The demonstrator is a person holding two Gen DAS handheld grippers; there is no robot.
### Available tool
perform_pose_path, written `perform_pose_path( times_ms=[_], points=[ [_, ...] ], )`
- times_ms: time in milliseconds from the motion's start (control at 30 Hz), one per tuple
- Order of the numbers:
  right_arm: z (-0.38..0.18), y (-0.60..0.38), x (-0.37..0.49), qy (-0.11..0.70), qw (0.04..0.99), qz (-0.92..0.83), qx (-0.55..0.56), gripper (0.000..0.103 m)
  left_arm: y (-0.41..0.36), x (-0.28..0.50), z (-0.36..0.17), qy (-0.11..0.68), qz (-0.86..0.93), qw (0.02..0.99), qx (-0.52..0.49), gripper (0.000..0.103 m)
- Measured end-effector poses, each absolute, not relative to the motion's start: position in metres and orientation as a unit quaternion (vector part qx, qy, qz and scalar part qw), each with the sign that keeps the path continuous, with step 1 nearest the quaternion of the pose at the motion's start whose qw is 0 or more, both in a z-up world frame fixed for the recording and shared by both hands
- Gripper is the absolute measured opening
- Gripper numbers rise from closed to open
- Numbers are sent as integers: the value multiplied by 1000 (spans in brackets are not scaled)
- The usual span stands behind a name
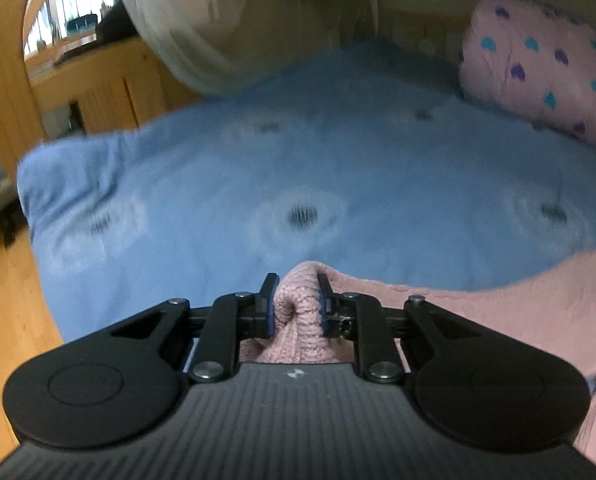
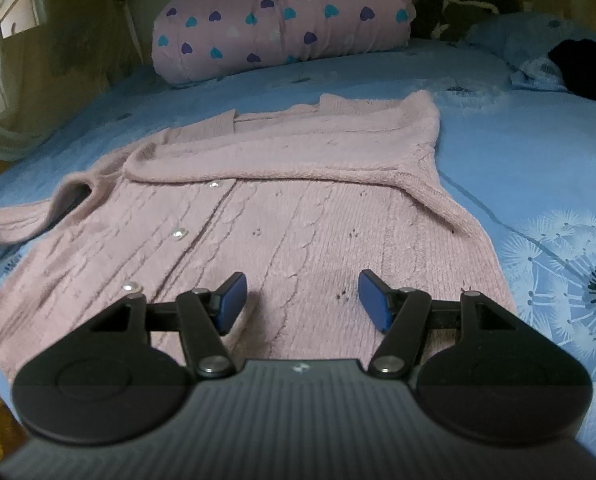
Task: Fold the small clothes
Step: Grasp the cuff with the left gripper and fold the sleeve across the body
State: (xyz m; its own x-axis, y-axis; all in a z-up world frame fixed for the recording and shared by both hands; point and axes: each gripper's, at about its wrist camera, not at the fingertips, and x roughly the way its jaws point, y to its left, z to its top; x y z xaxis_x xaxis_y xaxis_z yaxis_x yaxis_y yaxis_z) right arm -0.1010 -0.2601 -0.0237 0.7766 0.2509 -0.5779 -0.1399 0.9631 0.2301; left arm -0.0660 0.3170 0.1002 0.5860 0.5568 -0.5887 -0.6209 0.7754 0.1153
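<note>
Pinched knit is showing first in the left wrist view: the left gripper (image 1: pixel 297 304) is clamping a bunched fold of the pink cardigan (image 1: pixel 298 320), jaws nearly together with the wool squeezed between the blue pads. More of that knit is trailing off to the right of the jaws. Beyond the jaws, the blue bedspread (image 1: pixel 298 168) is spreading out, blurred, with dark flower centres dotting it. Farther off to the right, a pink pillow (image 1: pixel 546 68) with blue and purple hearts is lying at the bed's far edge; to the left, wooden furniture is standing beside the bed.

Right gripper (image 2: pixel 302 300) is hovering with jaws standing well apart, nothing between the pads, over the lower body of the cardigan (image 2: pixel 277 208). The garment is lying flat on the bedspread (image 2: pixel 498 140), buttons running up left of the jaws, one sleeve folded across the chest ahead of them, the other sleeve reaching far left. Beyond it, the heart-print pillow (image 2: pixel 281 20) is lying across the bed. A dark cloth (image 2: pixel 586 68) is sitting far right.
</note>
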Motion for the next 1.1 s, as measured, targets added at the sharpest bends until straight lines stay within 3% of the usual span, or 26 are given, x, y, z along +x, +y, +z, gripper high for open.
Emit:
perform_pose_path(
  times_ms=[267,667,867,1100],
  points=[
    [-13,-266,-91,316,936,116,104,64,297,-42,153,275,251,924,-91,22],
    [-2,-280,-77,304,942,113,89,64,131,4,209,236,61,966,-83,22],
    [-7,-292,-78,298,941,114,114,64,30,27,199,251,-6,966,-63,22],
    [-15,-305,-74,311,933,103,150,64,-58,63,142,300,-56,952,-32,22]
  ],
)
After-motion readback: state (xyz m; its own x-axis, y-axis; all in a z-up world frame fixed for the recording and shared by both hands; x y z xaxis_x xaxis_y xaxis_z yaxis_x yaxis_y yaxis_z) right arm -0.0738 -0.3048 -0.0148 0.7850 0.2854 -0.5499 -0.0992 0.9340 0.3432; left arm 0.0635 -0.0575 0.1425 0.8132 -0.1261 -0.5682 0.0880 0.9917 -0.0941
